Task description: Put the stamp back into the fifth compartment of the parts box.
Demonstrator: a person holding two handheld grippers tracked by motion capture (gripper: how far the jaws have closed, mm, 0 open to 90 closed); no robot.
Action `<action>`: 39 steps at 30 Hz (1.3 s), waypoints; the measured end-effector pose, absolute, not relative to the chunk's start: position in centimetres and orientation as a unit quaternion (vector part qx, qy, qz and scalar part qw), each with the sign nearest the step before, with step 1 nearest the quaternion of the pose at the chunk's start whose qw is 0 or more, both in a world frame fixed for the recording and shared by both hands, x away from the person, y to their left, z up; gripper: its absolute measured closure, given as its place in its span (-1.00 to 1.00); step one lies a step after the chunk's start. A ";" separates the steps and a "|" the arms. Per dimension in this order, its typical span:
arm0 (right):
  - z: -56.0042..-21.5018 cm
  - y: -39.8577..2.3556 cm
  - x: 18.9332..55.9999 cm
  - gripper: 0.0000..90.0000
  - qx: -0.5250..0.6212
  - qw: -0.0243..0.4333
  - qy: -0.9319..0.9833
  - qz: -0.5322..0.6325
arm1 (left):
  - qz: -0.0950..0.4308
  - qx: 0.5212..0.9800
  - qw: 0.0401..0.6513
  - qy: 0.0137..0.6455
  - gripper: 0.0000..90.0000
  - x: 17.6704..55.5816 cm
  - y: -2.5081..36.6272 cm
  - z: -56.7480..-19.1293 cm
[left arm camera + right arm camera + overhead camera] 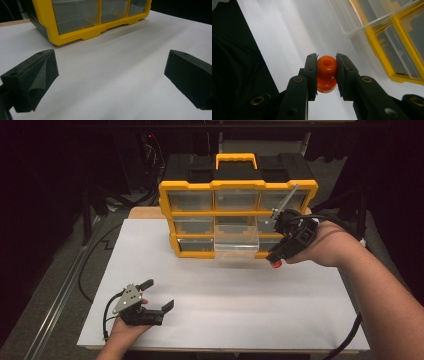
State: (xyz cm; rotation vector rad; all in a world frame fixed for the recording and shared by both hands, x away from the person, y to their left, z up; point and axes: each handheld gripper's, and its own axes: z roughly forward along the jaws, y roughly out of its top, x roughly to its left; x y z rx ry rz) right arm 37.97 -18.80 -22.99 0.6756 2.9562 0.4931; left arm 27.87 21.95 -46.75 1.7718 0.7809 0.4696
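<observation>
Left gripper [159, 296], near the table's [225, 320] front left corner: hand palm-up, jaws spread wide with nothing between them. Right gripper [276, 258], raised off the table toward the right edge, wrist bent downward: jaws clamped on an orange knob [326, 73]. Beyond, a pulled-out clear drawer [237, 240] of the yellow organizer [239, 185] at the far edge.

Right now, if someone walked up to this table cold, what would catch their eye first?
Probably the yellow and black drawer box standing at the far side of the white table, with one clear drawer pulled out. Next, the small orange knob pinched in the right gripper beside that box. The left gripper rests near the front edge, jaws wide.
</observation>
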 end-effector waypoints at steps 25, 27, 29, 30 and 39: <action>-20.7 -16.6 39.4 0.63 0.213 0.047 0.959 0.182 | 0.198 0.748 0.541 0.329 -0.99 27.8 21.9 -46.8; -20.7 -16.3 39.6 0.63 0.213 0.046 0.959 0.183 | 0.199 0.748 0.541 0.328 -0.99 27.8 21.8 -46.8; -20.6 -16.0 39.8 0.63 0.213 0.048 0.959 0.181 | 0.199 0.749 0.541 0.327 -0.99 27.9 21.9 -46.8; -20.6 -15.9 39.9 0.63 0.213 0.047 0.959 0.183 | 0.199 0.748 0.541 0.328 -0.99 27.9 21.9 -46.8; -20.5 -14.7 40.9 0.63 0.209 0.053 0.959 0.186 | 0.198 0.749 0.540 0.329 -0.99 27.8 21.9 -46.8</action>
